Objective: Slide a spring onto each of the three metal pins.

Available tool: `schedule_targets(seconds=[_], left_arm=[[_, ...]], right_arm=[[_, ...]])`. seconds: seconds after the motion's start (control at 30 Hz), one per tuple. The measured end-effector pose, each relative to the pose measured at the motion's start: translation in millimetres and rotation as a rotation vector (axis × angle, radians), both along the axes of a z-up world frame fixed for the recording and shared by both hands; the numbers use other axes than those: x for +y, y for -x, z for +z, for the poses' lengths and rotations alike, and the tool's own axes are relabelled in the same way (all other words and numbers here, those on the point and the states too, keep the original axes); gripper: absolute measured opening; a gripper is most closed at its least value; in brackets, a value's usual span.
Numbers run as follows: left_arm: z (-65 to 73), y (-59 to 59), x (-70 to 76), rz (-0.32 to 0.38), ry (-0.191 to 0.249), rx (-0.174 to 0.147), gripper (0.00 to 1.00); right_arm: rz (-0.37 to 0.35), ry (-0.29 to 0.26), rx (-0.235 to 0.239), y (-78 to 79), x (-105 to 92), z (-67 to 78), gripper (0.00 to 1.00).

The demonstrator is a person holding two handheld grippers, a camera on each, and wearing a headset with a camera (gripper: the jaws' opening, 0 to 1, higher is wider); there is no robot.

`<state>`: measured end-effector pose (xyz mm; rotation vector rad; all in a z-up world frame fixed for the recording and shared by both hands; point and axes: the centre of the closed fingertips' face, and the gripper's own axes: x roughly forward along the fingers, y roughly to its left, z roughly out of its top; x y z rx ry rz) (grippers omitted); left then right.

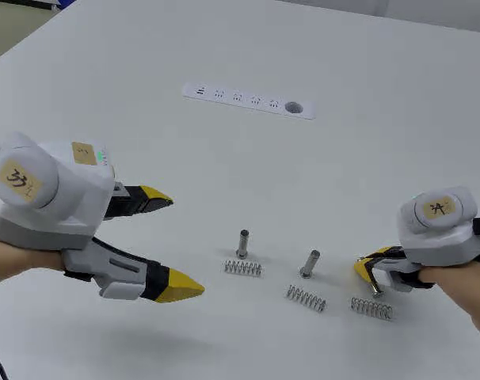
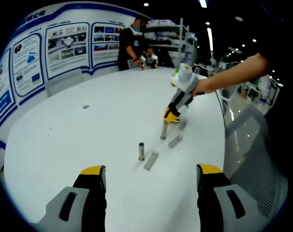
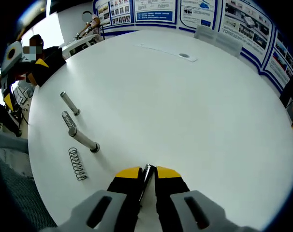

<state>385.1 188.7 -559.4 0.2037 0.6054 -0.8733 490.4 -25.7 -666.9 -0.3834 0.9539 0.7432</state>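
Observation:
Two metal pins stand on the white table [image 1: 343, 158]: one [image 1: 242, 243] left of centre, one [image 1: 310, 263] to its right. Three springs [image 1: 242, 268] [image 1: 306, 298] [image 1: 371, 308] lie in front of them. My right gripper [image 1: 367, 270] is shut on the third pin [image 1: 374, 283], low over the table beside the rightmost spring; the pin [image 3: 147, 170] shows between its jaws [image 3: 144, 175]. My left gripper [image 1: 173, 241] hovers open at the left with nothing between its fingers [image 2: 151, 171]. From it, a pin [image 2: 141, 151] and a spring [image 2: 151, 160] lie ahead.
A white power strip [image 1: 248, 100] lies flat toward the far side of the table. A person stands at the far end of the table [image 2: 137, 43]. Wall posters [image 2: 64, 46] and shelving ring the room.

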Motion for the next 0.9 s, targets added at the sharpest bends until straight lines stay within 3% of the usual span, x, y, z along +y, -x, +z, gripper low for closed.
schedule_targets(seconds=[0.17,0.2,0.33,0.53,0.7,0.9], left_arm=[[0.8,0.3,-4.3,-0.009,0.005,-0.007,0.78],[0.9,0.2,-4.3,-0.009,0.004,-0.009,0.77],[1.9,0.7,-3.0,-0.002,0.008,-0.01,0.77],[4.6,1.5,-1.5,0.006,0.013,-0.014,0.77],[5.7,2.5,-1.6,0.008,0.013,-0.017,0.77],[7.0,3.0,-1.9,0.011,0.015,-0.02,0.77]], right_arm=[[-0.004,0.014,0.01,1.5,1.5,-1.3,0.09],[0.027,0.028,-0.004,1.0,1.8,-1.5,0.09],[-0.035,-0.005,0.021,0.1,-0.2,-1.9,0.08],[-0.06,-0.012,0.027,-0.5,-0.1,-2.1,0.08],[-0.104,-0.052,0.051,0.2,-1.6,-1.2,0.08],[-0.089,-0.093,0.013,4.4,-1.9,2.5,0.08]])
